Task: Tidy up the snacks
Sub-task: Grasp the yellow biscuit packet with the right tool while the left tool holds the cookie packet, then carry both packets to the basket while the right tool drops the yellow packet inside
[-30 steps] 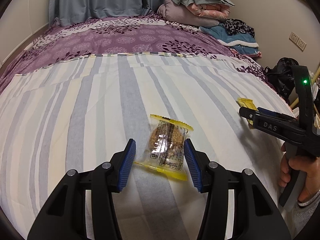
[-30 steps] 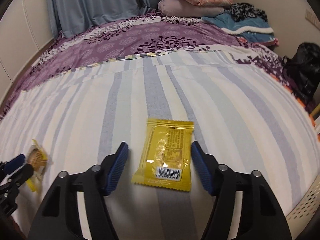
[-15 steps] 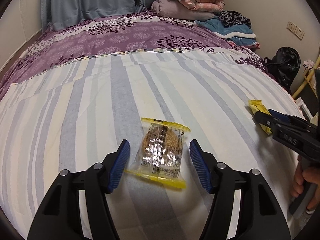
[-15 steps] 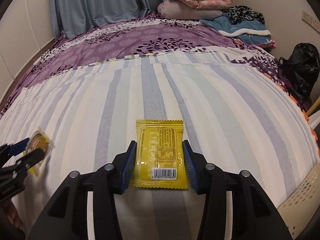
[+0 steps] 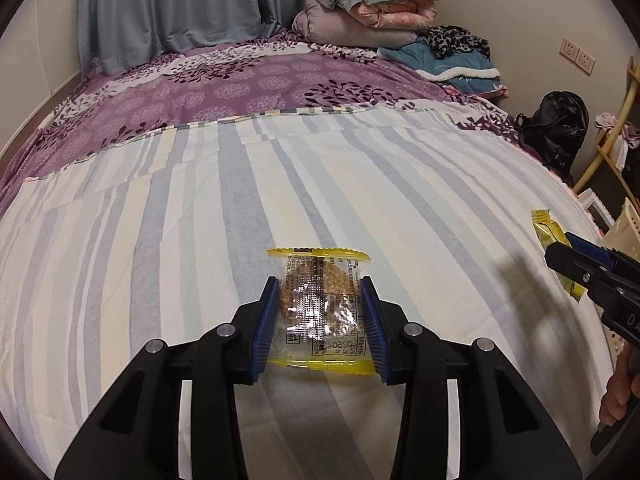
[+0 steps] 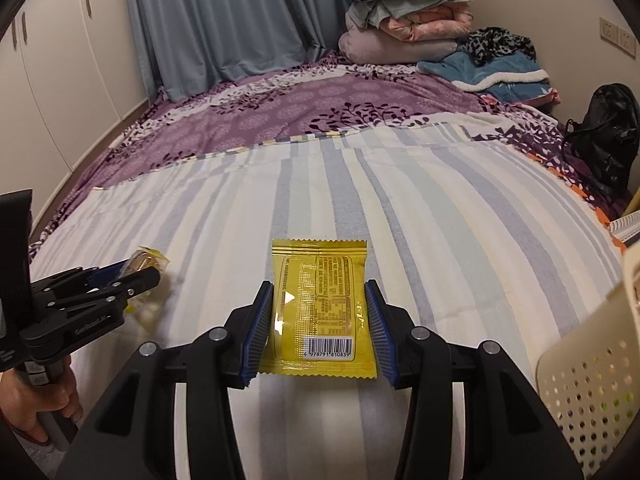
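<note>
Since a second ago both tools have clamped: the left gripper (image 5: 320, 320), then spread around the clear cracker packet (image 5: 320, 308), now pinches its crinkled sides with ribbed blue pads (image 5: 266, 328). The right gripper (image 6: 318, 328) pinches the flat, glossy yellow sachet (image 6: 320, 304), barcode nearest the lens, and now holds it clear of the striped sheet (image 6: 440, 216) at frame centre. A perforated cream basket (image 6: 592, 384) has come in at lower right. Both tools point steeply downward; a hand (image 6: 36, 396) grips the left one's handle.
</note>
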`<state>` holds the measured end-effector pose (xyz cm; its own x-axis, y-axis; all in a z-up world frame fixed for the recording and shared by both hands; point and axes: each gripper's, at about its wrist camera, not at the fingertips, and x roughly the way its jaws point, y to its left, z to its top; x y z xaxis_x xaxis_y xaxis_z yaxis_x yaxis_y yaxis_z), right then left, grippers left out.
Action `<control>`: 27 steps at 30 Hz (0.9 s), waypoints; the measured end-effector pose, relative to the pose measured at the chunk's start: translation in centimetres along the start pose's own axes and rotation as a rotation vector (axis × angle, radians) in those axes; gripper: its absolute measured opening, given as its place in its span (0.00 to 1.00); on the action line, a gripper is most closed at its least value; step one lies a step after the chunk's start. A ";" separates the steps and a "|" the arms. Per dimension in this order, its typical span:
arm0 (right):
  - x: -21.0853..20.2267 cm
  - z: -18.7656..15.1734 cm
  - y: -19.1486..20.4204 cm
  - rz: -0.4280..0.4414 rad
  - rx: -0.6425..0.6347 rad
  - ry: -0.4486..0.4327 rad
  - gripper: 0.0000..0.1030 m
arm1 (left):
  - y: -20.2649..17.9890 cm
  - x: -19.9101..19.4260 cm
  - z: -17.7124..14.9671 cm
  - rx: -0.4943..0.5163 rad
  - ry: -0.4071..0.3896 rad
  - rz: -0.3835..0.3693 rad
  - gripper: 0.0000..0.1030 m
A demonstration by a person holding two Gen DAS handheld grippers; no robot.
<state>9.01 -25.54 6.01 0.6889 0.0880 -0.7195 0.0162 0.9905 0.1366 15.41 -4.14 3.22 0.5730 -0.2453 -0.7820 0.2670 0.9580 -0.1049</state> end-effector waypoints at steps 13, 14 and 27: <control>-10.3 -1.8 -2.2 0.025 0.038 -0.141 0.45 | -3.4 -7.1 -0.6 0.052 -0.090 -0.059 0.40; -11.0 -2.0 -2.7 0.019 0.045 -0.151 0.45 | -3.7 -7.5 -0.5 0.056 -0.095 -0.064 0.40; -19.8 -6.2 -12.2 -0.138 0.189 -0.253 0.45 | -9.8 -12.1 -0.3 0.155 -0.153 -0.129 0.40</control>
<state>-9.29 -38.72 14.36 0.8283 -0.0975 -0.5517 0.2392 0.9520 0.1908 5.59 -10.55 13.51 0.6344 -0.3947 -0.6646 0.4544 0.8860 -0.0925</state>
